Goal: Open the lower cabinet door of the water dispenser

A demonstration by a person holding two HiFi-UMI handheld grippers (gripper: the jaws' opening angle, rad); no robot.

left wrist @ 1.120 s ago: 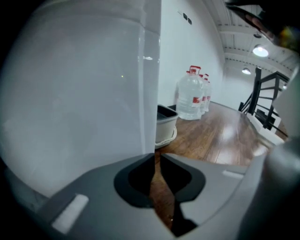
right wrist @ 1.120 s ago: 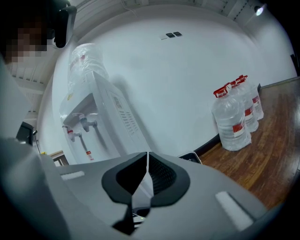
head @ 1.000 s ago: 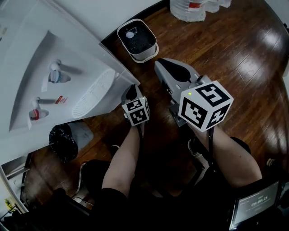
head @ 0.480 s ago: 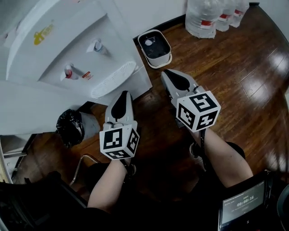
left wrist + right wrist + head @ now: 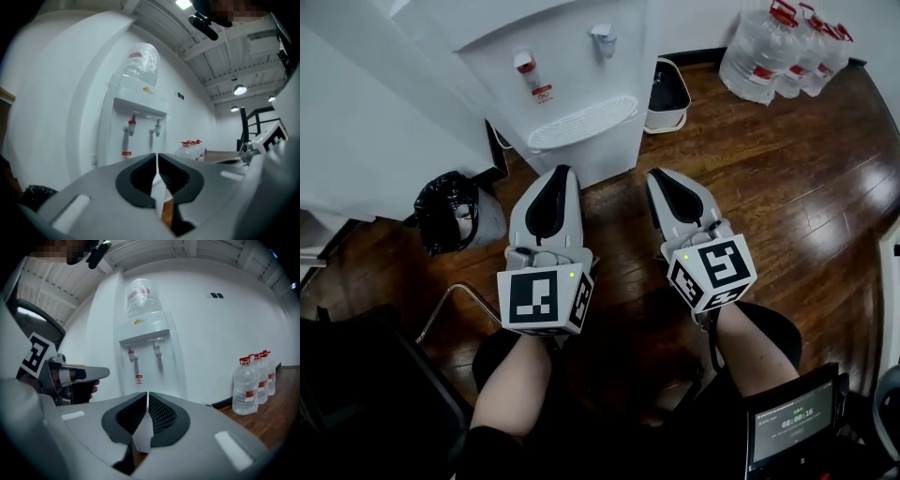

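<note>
The white water dispenser (image 5: 572, 70) stands ahead, with a red tap (image 5: 525, 62), a second tap (image 5: 602, 37) and a drip tray (image 5: 581, 122). Only a strip of its lower front (image 5: 598, 165) shows below the tray; the door's handle is not visible. My left gripper (image 5: 560, 175) and right gripper (image 5: 661, 178) are held side by side, both pointing at the dispenser, short of it and shut on nothing. In the left gripper view the dispenser (image 5: 137, 117) rises above the shut left gripper (image 5: 157, 157). The right gripper view shows the dispenser (image 5: 145, 345) above the shut right gripper (image 5: 147, 397).
A black bin bag (image 5: 445, 211) sits left of the dispenser, and a small white bin (image 5: 667, 94) is at its right. Several large water bottles (image 5: 783, 47) stand at the back right wall. A metal chair frame (image 5: 450, 305) and a tablet screen (image 5: 792, 424) are near my legs.
The left gripper has risen from low by the dispenser to beside the right one. The right gripper shifted sideways. The head view swung to face the dispenser squarely. Both stayed shut.
</note>
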